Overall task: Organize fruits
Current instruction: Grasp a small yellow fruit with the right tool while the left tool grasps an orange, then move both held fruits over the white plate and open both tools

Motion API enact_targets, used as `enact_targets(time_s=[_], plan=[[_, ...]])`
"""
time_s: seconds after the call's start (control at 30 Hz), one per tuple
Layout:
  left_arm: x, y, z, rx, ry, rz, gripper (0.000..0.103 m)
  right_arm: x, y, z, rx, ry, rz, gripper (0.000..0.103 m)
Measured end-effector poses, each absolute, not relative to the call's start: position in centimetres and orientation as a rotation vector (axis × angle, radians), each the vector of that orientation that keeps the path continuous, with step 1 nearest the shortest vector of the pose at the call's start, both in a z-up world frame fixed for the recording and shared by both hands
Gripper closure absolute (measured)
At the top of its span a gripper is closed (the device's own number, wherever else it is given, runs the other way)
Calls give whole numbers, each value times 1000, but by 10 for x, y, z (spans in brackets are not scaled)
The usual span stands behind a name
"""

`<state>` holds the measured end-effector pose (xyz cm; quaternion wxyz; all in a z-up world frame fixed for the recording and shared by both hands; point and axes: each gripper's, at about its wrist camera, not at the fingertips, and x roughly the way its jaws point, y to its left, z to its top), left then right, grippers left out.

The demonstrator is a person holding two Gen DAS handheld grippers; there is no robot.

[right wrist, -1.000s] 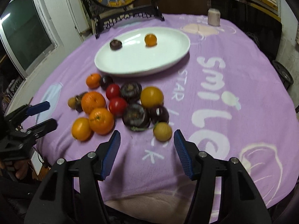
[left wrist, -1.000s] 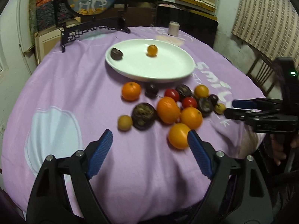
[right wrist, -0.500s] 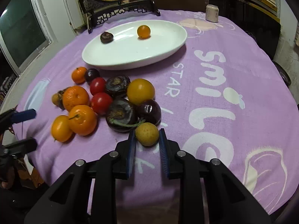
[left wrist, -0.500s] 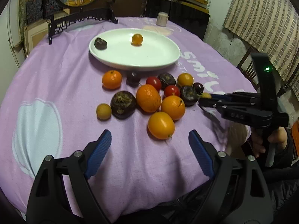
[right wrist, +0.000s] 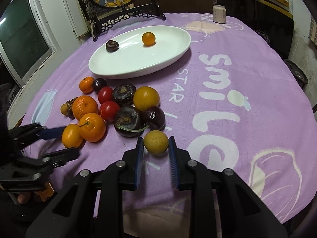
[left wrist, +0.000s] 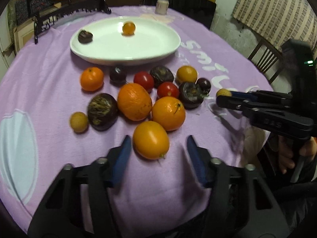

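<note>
The right gripper [right wrist: 156, 147] was clenched on the small yellow fruit [right wrist: 156, 142], both blue pads pressed against its sides at the near edge of the fruit pile on the purple cloth [right wrist: 227, 119]. That fruit looked light, round and firm-skinned; I judged it would roll if pinched off-centre, so the hold across its widest part seemed the sound one. A curling stem from the dark fruit [right wrist: 127, 121] just behind it lay close, and might drag along on the lift.

The left gripper [left wrist: 157, 152] had just been closing its jaws around the oval orange fruit [left wrist: 151, 139], the nearest one on the left side of the pile. The fruit sat between the pads, but a gap showed on the right side, so nothing was gripped yet. It looked smooth, plump and likely slippery; a gentle squeeze across its short axis would suit it, since too hard a pinch could bruise it.

The white plate [right wrist: 174, 57] lay further off beyond the pile, holding two fruits at its far side, with plenty of bare room left. Its raised rim would need clearing. The cloth to the right was open.
</note>
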<state>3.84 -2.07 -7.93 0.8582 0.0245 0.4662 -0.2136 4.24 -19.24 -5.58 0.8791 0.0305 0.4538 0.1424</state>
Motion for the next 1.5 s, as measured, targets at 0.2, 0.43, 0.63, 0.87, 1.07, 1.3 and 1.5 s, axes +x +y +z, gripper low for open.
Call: enact_targets(time_s=[0.2,0.43,0.63,0.87,1.07,1.3,1.5], plan=[[42,-21,-82,66,973,-404,68,41,-200,-54,83,942,293,77],[37,-9,-68,48,944,-377,68,39,-202,-53,89,933,297,77],[40,8,-42,41,878,-350,68,38,-201,-46,92,918,317,77],[97,17,0,92,802,-255,67,66,-173,-14,17,861,380,77],[200,10,17,14,825,-171,67,158,-138,24,-39,809,386,77],[272,11,-5,-148,864,-143,67,256,-139,-9,40,872,302,77],[284,4,-27,-144,919,-163,67,273,-148,-33,92,935,284,77]])
